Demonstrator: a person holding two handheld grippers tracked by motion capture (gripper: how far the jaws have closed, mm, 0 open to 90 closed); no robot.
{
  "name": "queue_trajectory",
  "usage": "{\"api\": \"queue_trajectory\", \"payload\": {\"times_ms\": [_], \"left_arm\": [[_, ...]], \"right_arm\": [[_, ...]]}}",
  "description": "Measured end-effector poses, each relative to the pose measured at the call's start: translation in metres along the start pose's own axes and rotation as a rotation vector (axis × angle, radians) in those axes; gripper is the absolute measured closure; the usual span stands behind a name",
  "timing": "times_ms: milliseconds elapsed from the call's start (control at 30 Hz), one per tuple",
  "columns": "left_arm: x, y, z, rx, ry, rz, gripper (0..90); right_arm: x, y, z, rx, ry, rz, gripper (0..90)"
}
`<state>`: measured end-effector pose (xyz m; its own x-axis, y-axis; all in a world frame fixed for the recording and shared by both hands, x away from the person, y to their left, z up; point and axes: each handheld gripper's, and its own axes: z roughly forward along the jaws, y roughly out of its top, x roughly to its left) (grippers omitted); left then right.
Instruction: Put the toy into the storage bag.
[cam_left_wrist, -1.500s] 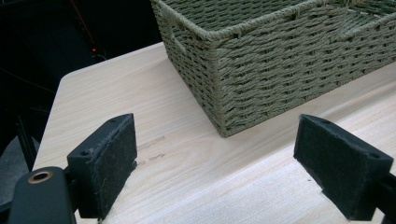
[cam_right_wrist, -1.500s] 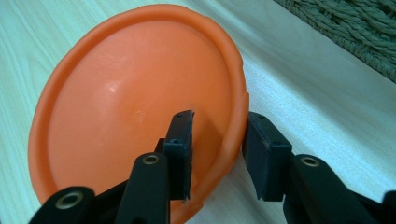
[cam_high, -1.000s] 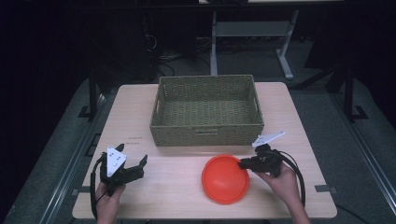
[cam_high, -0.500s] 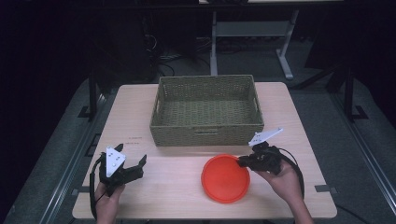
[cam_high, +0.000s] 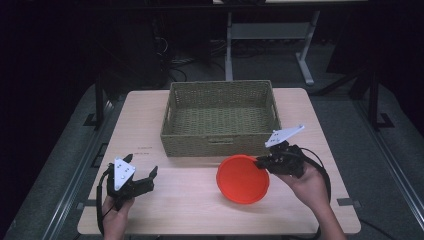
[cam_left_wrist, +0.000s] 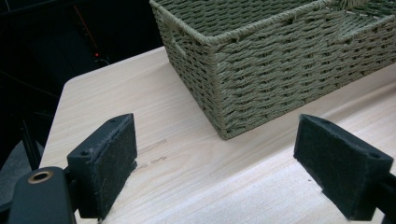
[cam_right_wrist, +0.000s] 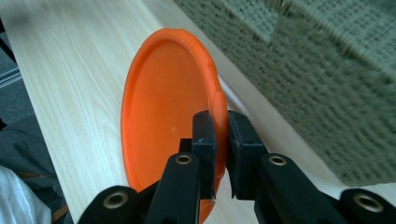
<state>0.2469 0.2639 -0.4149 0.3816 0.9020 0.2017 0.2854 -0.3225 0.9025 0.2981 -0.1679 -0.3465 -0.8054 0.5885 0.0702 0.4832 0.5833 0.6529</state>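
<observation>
- On the table's (cam_high: 190, 200) right front, the right gripper (cam_high: 261, 162) clamps the rim of the orange plate (cam_high: 242, 179), its jaws closed on the edge.
- In the right gripper view, the two pads (cam_right_wrist: 205, 135) pinch the rim between them, one inside the plate (cam_right_wrist: 163, 98), one outside.
- The plate hangs tilted, its hollow face turned up and toward the person, just in front of the basket (cam_high: 220, 117); I cannot tell whether its low edge touches the table.
- The basket stands at the middle back of the table, with nothing inside it that I can see.
- At the table's left front, the left gripper (cam_high: 145, 181) sits in the left hand (cam_high: 116, 217), well apart from the plate.
- In the left gripper view its jaws stand wide apart with bare wood (cam_left_wrist: 210, 177) between them, and they point toward the basket's near corner (cam_left_wrist: 224, 93).
</observation>
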Motion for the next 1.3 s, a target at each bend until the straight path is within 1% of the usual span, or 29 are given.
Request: {"api": "queue_trajectory", "payload": {"times_ms": [100,200,267,300,367,400,433,467,500,533,567,667,767,800,833,900,933,1133,1300], "left_arm": [[0.001,0.0,0.0,-0.001,0.003,0.001,12.8],[0.001,0.0,-0.001,-0.003,0.008,-0.005,12.8],[0.002,-0.001,-0.001,-0.003,0.01,-0.006,12.8],[0.002,-0.001,-0.001,-0.002,0.011,-0.006,12.8],[0.002,0.0,-0.001,0.002,0.013,-0.004,12.8],[0.003,0.0,-0.002,0.003,0.014,-0.004,12.8],[0.003,0.0,-0.002,0.003,0.014,-0.004,12.8],[0.002,-0.001,-0.002,-0.002,0.013,-0.013,12.8],[0.002,-0.001,-0.002,-0.002,0.013,-0.013,12.7],[0.002,-0.001,-0.002,0.0,0.014,-0.009,12.8],[0.002,-0.001,-0.002,0.0,0.014,-0.009,12.8],[0.002,-0.001,-0.002,-0.002,0.015,-0.014,12.7],[0.002,-0.001,-0.002,0.0,0.016,-0.012,12.8],[0.003,-0.001,-0.002,0.007,0.016,-0.001,12.8],[0.003,-0.001,-0.002,0.007,0.016,-0.001,12.8],[0.004,-0.001,-0.002,0.004,0.017,-0.005,12.8],[0.004,-0.001,-0.002,-0.001,0.019,-0.014,12.8],[0.005,-0.001,-0.003,0.003,0.022,-0.011,12.8],[0.006,-0.002,-0.003,0.002,0.025,-0.022,12.8]], "right_arm": [[-0.001,0.004,-0.003,-0.001,0.003,-0.003,82.2],[-0.003,0.013,-0.009,0.0,0.001,-0.006,82.2],[-0.004,0.015,-0.01,-0.001,-0.002,-0.007,82.2],[-0.005,0.02,-0.012,0.008,-0.008,-0.008,82.2],[-0.005,0.022,-0.013,0.008,-0.012,-0.009,82.2],[-0.007,0.027,-0.015,0.013,-0.015,-0.014,82.2],[-0.007,0.027,-0.015,0.013,-0.015,-0.014,82.2],[-0.009,0.031,-0.017,0.013,-0.012,-0.015,82.2],[-0.009,0.031,-0.017,0.013,-0.012,-0.015,82.2],[-0.01,0.036,-0.02,0.01,-0.009,-0.013,82.2],[-0.01,0.036,-0.02,0.01,-0.009,-0.013,82.2],[-0.012,0.044,-0.025,0.013,-0.015,-0.016,82.2],[-0.014,0.048,-0.027,0.015,-0.016,-0.013,82.2],[-0.015,0.052,-0.029,0.017,-0.018,-0.018,82.2],[-0.015,0.052,-0.029,0.017,-0.018,-0.018,82.2],[-0.016,0.055,-0.03,0.016,-0.021,-0.012,82.2],[-0.017,0.058,-0.031,0.013,-0.018,-0.016,82.2],[-0.018,0.066,-0.034,0.01,-0.018,-0.015,82.2],[-0.023,0.072,-0.039,0.007,-0.015,-0.009,82.2]]}}
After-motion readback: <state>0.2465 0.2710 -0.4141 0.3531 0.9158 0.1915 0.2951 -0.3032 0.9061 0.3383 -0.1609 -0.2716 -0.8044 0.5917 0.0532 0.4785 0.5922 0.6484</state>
